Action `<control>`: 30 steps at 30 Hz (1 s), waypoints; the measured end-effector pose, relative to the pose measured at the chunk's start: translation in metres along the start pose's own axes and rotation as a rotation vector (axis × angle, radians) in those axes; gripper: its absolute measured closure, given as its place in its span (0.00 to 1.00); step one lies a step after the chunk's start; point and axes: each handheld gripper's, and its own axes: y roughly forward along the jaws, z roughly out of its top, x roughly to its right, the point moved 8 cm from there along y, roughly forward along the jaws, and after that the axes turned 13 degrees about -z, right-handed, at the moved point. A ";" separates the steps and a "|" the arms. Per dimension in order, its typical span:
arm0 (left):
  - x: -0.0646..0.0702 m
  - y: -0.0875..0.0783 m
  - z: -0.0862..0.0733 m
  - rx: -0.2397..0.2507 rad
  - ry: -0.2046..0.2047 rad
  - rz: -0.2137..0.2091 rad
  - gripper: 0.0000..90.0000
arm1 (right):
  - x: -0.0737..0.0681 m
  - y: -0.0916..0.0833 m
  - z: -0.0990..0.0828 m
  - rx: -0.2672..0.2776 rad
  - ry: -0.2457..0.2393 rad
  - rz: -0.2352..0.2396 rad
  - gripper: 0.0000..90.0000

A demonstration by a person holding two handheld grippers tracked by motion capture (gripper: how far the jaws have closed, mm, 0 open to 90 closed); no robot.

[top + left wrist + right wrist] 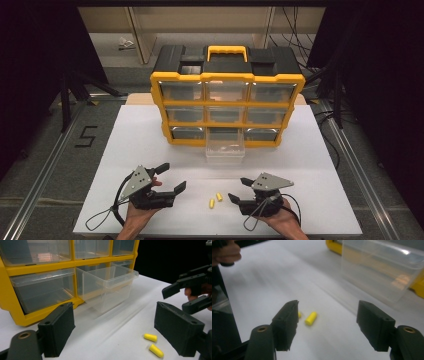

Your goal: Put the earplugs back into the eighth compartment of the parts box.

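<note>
Two yellow foam earplugs (219, 196) (211, 203) lie on the white table between my grippers. My left gripper (172, 178) stands open to their left, nothing between its jaws; in the left gripper view (115, 332) the earplugs (150, 337) (156, 350) lie close to its right jaw. My right gripper (239, 190) is open just right of them and points toward them. In the right gripper view (329, 325) one earplug (311, 318) lies ahead between the jaws, apart from both. The other earplug (299, 314) is partly hidden behind the left jaw.
A yellow and black organizer (227, 80) with clear drawers stands at the back of the table. Its bottom middle clear drawer (225, 150) (110, 287) (382, 272) is pulled out toward me. The white table (150, 140) has bare room on both sides.
</note>
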 end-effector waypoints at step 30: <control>0.006 -0.002 -0.004 -0.046 0.007 0.016 0.18 | -0.032 0.058 -0.013 -0.323 -0.187 0.077 0.71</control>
